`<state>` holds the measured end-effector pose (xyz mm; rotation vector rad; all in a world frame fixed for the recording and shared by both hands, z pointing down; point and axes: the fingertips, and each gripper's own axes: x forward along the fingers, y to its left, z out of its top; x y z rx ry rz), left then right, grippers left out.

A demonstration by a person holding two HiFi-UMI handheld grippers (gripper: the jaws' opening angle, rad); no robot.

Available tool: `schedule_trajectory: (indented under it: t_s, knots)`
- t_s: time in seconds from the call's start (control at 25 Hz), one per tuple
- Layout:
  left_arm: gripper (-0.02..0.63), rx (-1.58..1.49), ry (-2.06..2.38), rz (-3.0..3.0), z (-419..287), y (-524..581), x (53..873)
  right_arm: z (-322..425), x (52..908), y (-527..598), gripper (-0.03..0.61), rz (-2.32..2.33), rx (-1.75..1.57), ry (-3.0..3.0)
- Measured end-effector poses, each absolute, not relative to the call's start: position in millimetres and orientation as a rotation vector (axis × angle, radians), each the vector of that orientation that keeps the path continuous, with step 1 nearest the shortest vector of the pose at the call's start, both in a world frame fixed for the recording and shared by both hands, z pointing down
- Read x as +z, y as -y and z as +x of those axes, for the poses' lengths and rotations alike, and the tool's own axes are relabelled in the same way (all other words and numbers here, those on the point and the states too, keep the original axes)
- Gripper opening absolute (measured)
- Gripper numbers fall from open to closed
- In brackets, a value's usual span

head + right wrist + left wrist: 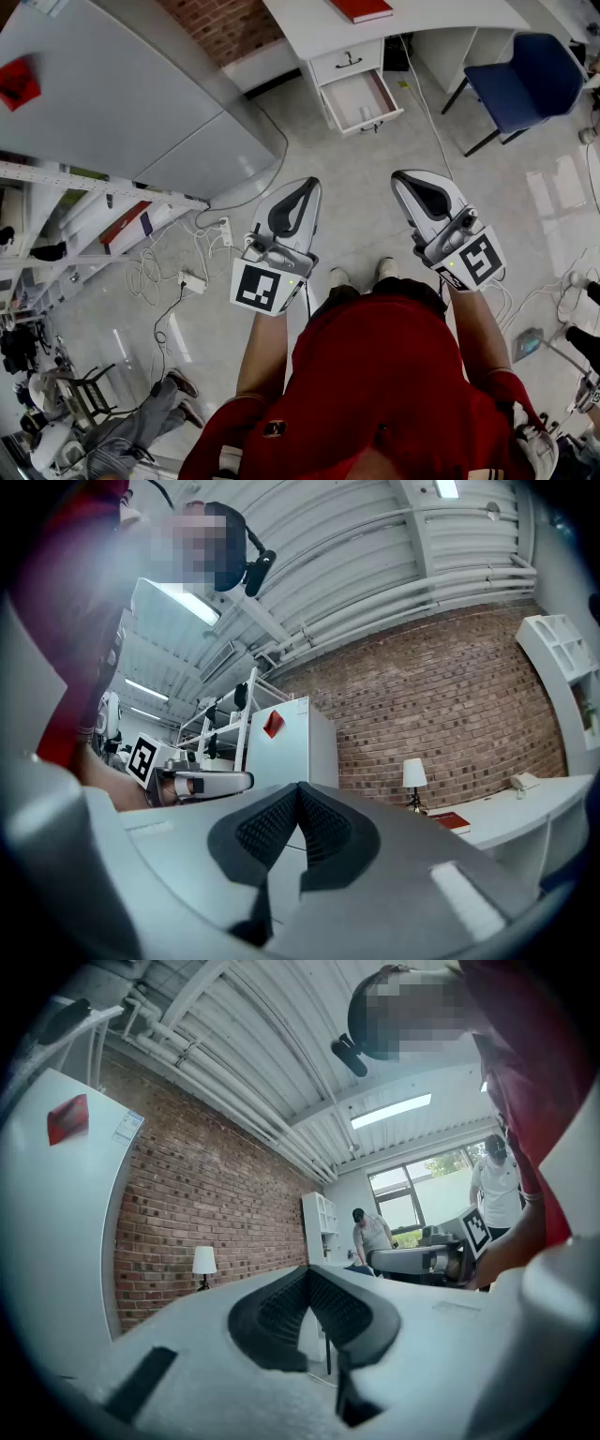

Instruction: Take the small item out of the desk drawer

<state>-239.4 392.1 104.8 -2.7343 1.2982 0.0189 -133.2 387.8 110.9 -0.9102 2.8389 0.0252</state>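
The white desk (412, 19) stands far ahead, and its lower drawer (349, 122) is pulled open. I can make out no small item on the drawer's pale bottom from here. The upper drawer (349, 62) is closed. My left gripper (309, 183) and right gripper (398, 176) are held side by side in front of me, well short of the desk. Both are shut with nothing between their jaws. The tips meet in the left gripper view (307, 1269) and in the right gripper view (298, 787).
A red book (361, 9) lies on the desk and a blue chair (525, 80) stands to its right. A tall white cabinet (112, 94) and shelving fill the left. Cables and a power strip (192, 281) lie on the floor. Other people are nearby.
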Motion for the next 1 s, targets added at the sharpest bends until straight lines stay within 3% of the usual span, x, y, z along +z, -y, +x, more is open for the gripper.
schedule_trajectory:
  t_s: [1.0]
  knots:
    - [0.003, -0.088, -1.365, -2.761, -124.3, -336.5, 122.6, 31.4, 129.2, -354.4, 0.011, -1.038, 0.018, -2.747]
